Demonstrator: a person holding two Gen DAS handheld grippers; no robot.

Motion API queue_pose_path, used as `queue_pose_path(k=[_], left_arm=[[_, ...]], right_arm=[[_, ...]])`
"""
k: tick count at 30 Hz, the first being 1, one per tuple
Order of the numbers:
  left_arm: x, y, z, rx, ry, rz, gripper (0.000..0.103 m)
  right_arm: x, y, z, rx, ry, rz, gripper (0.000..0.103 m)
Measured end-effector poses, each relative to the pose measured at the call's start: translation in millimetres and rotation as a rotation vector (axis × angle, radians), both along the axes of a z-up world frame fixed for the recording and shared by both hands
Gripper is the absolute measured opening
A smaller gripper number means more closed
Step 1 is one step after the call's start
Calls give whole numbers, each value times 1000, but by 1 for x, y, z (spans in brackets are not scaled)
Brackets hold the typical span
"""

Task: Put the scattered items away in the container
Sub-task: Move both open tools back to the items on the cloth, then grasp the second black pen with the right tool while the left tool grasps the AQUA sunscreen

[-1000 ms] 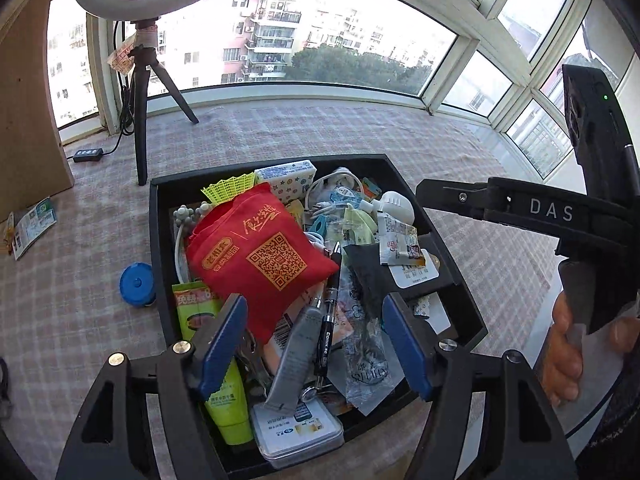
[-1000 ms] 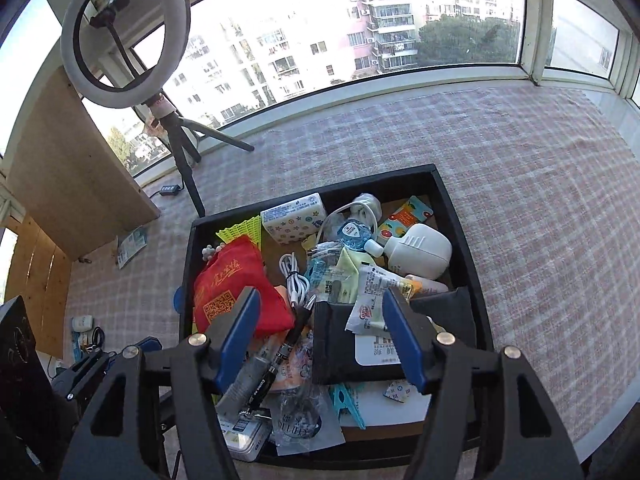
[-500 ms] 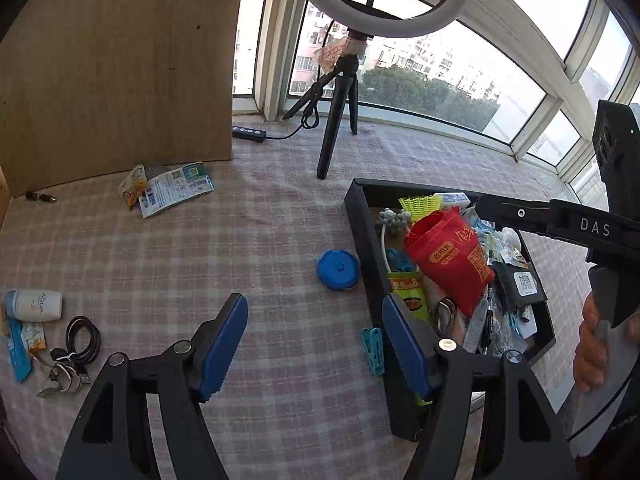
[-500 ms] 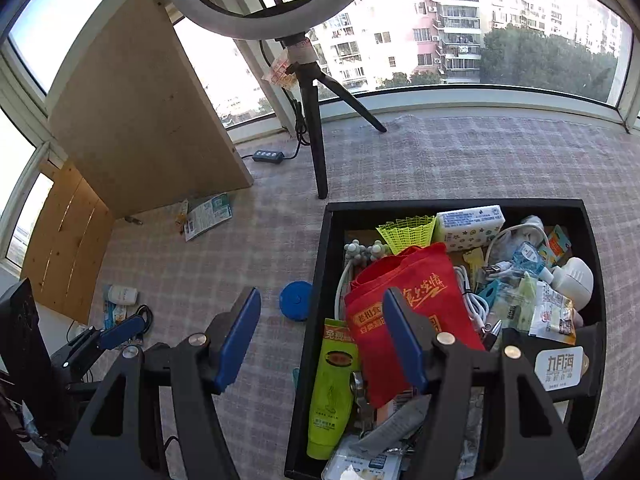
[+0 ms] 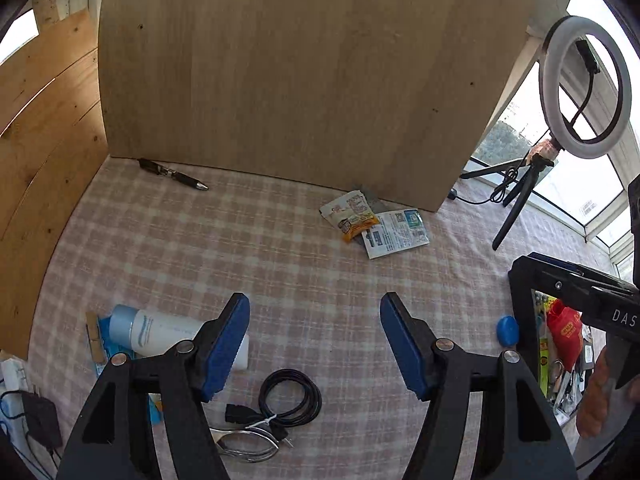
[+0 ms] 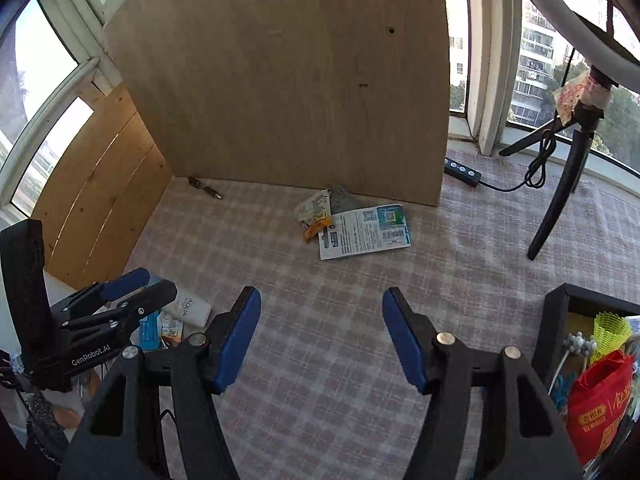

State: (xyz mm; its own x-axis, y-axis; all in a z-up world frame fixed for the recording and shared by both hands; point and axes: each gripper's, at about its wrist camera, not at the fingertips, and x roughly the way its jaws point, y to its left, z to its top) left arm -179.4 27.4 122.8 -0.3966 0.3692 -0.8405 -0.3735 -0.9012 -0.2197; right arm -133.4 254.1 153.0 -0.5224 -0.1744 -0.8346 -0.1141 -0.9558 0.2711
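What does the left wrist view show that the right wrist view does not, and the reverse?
Only the left wrist view shows the coiled black cable, the blue round lid and the whole ring light. Only the right wrist view shows the power strip and the yellow mesh item. Both show the pen, snack packet, leaflet, white bottle and black container.

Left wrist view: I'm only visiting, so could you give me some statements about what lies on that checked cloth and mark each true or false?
1. A black pen lies near the wooden board. True.
2. The left hand-held gripper is clamped on the white bottle. False: its jaws stand open, holding nothing.
3. The coiled black cable sits in the black container. False: it lies on the cloth.
4. A snack packet rests beside a printed leaflet. True.
5. The blue round lid lies outside the container. True.
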Motion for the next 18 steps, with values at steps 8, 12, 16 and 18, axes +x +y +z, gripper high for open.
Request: queue_pose_path(k=[8, 12, 16, 18], left_arm=[[-59, -110, -20, -13, -65, 78, 65], [-49, -144, -43, 13, -177, 142, 65], [-29, -143, -71, 118, -315, 191, 65], [-21, -132, -86, 152, -363, 205, 66]], right_arm=[[-112, -102, -15, 70, -15, 275, 62], [-153, -147, -28, 152, -16, 415, 62], [-188, -178, -50, 169, -48, 499, 62], [-202, -186, -61, 175, -64, 515, 62]])
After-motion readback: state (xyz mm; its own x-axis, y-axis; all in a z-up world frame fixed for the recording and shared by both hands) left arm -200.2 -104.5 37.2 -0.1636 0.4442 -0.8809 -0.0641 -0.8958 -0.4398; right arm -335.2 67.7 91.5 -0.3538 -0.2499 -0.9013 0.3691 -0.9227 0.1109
